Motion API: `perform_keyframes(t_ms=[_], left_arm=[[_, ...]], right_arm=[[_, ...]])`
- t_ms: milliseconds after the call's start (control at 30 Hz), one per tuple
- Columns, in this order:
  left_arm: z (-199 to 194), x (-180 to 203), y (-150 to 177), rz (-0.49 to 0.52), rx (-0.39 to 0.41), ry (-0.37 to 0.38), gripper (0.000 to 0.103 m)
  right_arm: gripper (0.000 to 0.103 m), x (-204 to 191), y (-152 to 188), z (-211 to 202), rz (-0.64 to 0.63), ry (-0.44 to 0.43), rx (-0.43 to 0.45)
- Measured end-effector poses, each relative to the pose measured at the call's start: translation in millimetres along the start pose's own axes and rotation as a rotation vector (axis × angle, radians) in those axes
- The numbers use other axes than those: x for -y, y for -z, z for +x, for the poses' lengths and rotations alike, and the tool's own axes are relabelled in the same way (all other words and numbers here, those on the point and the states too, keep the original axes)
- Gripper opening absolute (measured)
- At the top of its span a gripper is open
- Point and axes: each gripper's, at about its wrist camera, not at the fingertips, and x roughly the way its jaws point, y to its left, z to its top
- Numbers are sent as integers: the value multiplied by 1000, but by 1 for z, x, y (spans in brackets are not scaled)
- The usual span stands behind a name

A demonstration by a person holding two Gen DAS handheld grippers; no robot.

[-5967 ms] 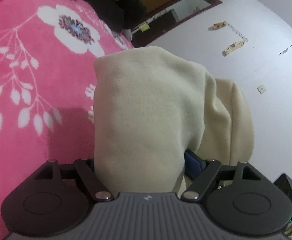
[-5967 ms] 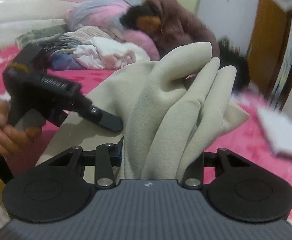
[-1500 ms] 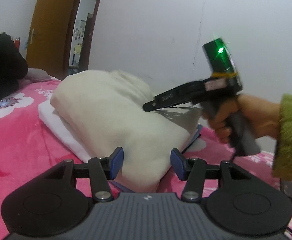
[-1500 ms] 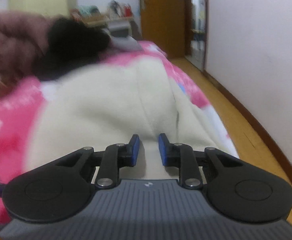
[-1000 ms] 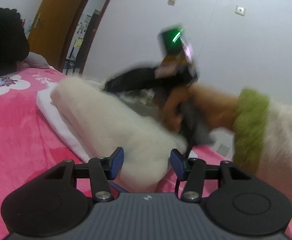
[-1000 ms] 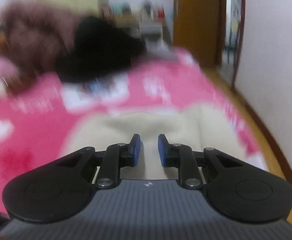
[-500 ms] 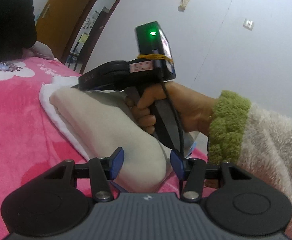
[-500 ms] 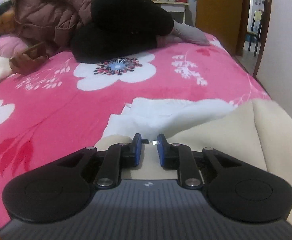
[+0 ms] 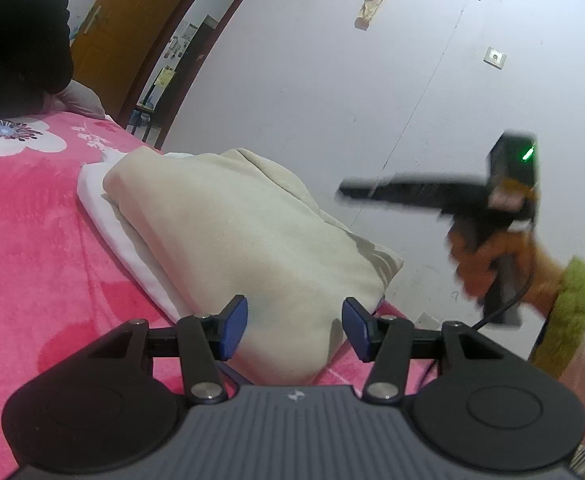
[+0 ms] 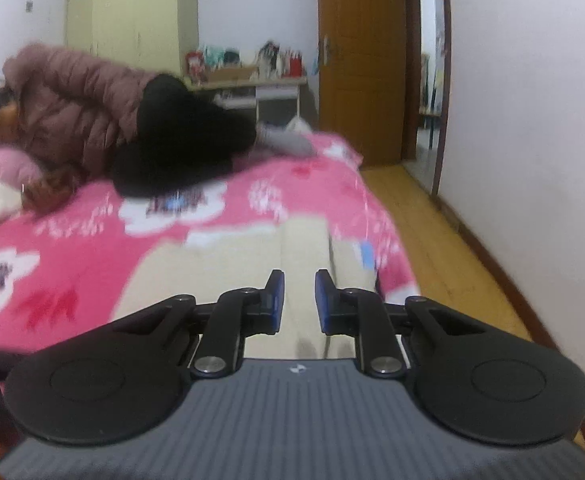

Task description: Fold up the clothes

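A folded cream garment (image 9: 232, 232) lies on a white garment (image 9: 92, 196) near the bed's edge. My left gripper (image 9: 292, 316) straddles its near end, with both blue pads against the thick fold. In the left wrist view my right gripper (image 9: 344, 192) hangs blurred in the air to the right of the garment, clear of it, held by a hand (image 9: 488, 256) in a green cuff. In the right wrist view the right gripper (image 10: 299, 280) has a narrow gap between its pads and nothing in it. The cream garment (image 10: 212, 276) lies below and ahead of it.
The pink flowered bedspread (image 9: 32, 220) covers the bed. A person (image 10: 92, 112) in a brown jacket lies at the far end. A white wall (image 9: 372, 100) runs along the right, past a strip of wooden floor (image 10: 452, 260) and a brown door (image 10: 360, 60).
The right gripper has pulled back off the top of the cream garment, moving right and a little up. The left gripper has stayed on the garment's near end.
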Motion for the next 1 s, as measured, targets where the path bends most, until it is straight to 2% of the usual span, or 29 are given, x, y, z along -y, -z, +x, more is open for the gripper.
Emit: perform_keyframes(t_ms=[100, 167, 233, 300, 467, 533, 600, 667, 833, 967, 1000], left_arm=[[0, -1, 0, 1, 1, 9, 53], [1, -2, -1, -4, 0, 8, 53], [2, -3, -1, -10, -1, 9, 53], [2, -4, -1, -11, -2, 12, 53], [3, -5, -1, -17, 0, 15, 53], [3, -7, 0, -24, 2, 22, 53], [4, -8, 0, -29, 3, 25, 53], [4, -9, 1, -35, 3, 27, 54], [4, -12, 1, -53, -3, 24, 54], [4, -13, 3, -55, 0, 25, 55], [4, -14, 3, -62, 0, 28, 54]], right_arm=[[17, 2, 38, 43, -1, 60, -121], [17, 5, 48, 49, 79, 68, -72], [17, 8, 42, 40, 118, 63, -52], [16, 3, 31, 31, 92, 94, -22], [15, -15, -17, 49, 15, 89, 56], [15, -15, -27, 74, 4, 113, 44], [15, -9, -23, 106, 21, 180, -36], [15, -2, -9, 126, 51, 208, -97], [15, 5, -22, 105, 147, 170, -19], [15, 4, -37, 110, 177, 149, 32], [15, 2, -32, 124, 154, 190, -35]])
